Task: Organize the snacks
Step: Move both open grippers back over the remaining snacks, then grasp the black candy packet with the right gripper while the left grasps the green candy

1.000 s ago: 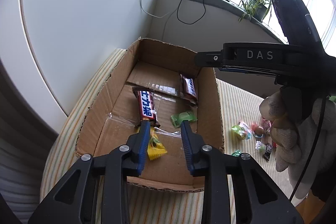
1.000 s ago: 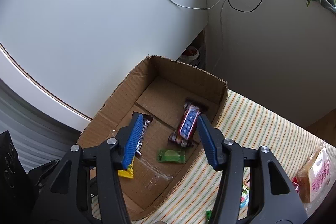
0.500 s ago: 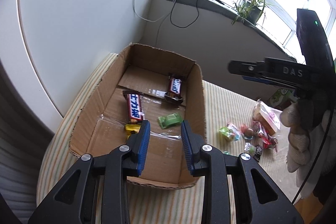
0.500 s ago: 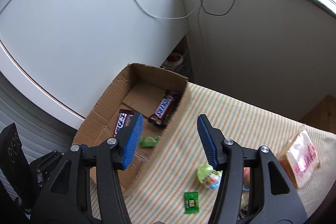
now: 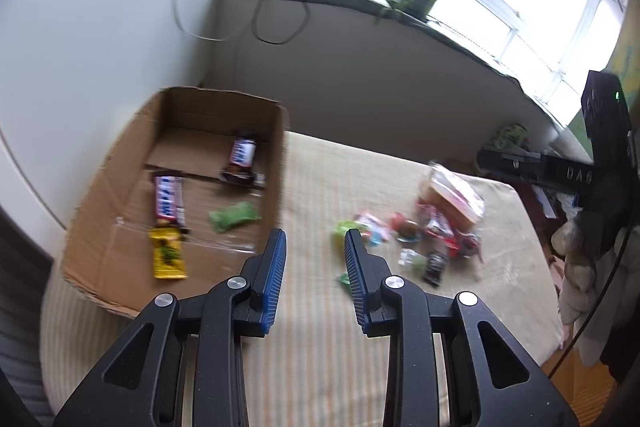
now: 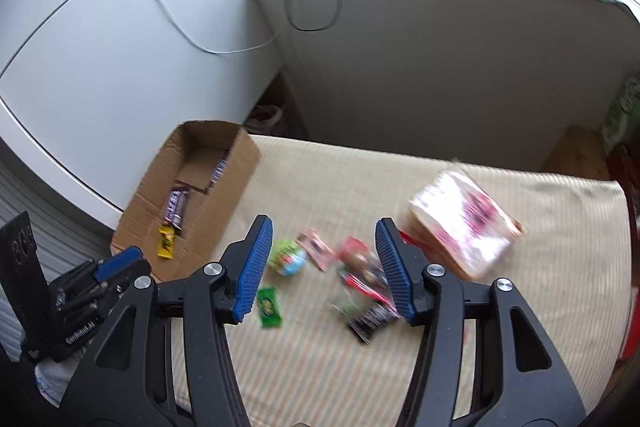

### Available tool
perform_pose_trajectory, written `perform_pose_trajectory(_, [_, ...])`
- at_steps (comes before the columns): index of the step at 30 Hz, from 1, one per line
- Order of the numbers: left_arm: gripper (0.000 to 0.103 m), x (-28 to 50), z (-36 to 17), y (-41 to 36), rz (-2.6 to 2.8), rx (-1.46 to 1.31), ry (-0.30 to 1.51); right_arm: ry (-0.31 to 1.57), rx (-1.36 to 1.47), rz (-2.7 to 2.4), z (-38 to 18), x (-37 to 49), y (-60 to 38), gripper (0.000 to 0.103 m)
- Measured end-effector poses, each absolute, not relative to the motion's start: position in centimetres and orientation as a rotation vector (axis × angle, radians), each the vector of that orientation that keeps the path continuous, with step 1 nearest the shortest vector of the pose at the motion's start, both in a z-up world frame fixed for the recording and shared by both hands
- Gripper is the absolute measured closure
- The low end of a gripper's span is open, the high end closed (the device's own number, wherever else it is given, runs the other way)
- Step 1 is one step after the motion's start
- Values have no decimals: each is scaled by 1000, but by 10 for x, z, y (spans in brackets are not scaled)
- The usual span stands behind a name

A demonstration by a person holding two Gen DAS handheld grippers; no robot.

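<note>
Between drops: both grippers empty, right gripper (image 6: 318, 265) half-open over the loose snack pile (image 6: 360, 275) just ahead, left gripper (image 5: 314, 273) narrow, cardboard box (image 5: 276, 147) to its left; next, close on one wrapper.

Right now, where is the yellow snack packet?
In the left wrist view, the yellow snack packet lies inside the brown cardboard box on the left, at its near end, just below the red-and-white chocolate bar.

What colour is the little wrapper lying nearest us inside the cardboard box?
Yellow. The wrapper shows best in the left wrist view, near the front of the cardboard box.
</note>
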State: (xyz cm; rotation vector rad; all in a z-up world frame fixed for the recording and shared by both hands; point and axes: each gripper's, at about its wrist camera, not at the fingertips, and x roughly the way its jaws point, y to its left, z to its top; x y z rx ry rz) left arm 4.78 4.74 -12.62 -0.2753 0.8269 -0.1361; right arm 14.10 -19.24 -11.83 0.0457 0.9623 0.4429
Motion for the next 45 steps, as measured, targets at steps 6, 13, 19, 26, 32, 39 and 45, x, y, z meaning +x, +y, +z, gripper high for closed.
perform_pose_trajectory(6, [74, 49, -136, 13, -212, -265, 872, 1016, 84, 355, -137, 120, -240, 47])
perform_pose_trajectory(13, [74, 49, -159, -16, -271, -283, 958, 1085, 116, 319, -174, 101, -246, 54])
perform_pose_trajectory(19, [74, 55, -178, -25, -258, -302, 1006, 1148, 175, 312, -206, 104, -237, 61])
perform_pose_trajectory(26, [74, 65, -197, -28, -224, -314, 1042, 1187, 165, 234, -233, 121, -225, 63])
perform_pose_trajectory(32, [74, 69, -206, -27, -199, -314, 1060, 1211, 126, 215, -245, 124, -215, 69])
perform_pose_trajectory(39, [74, 75, -213, -26, -185, -313, 1074, 1215, 94, 216, -248, 126, -201, 69])
perform_pose_trajectory(45, [74, 78, -218, -22, -180, -320, 1085, 1231, 46, 219, -248, 133, -191, 76])
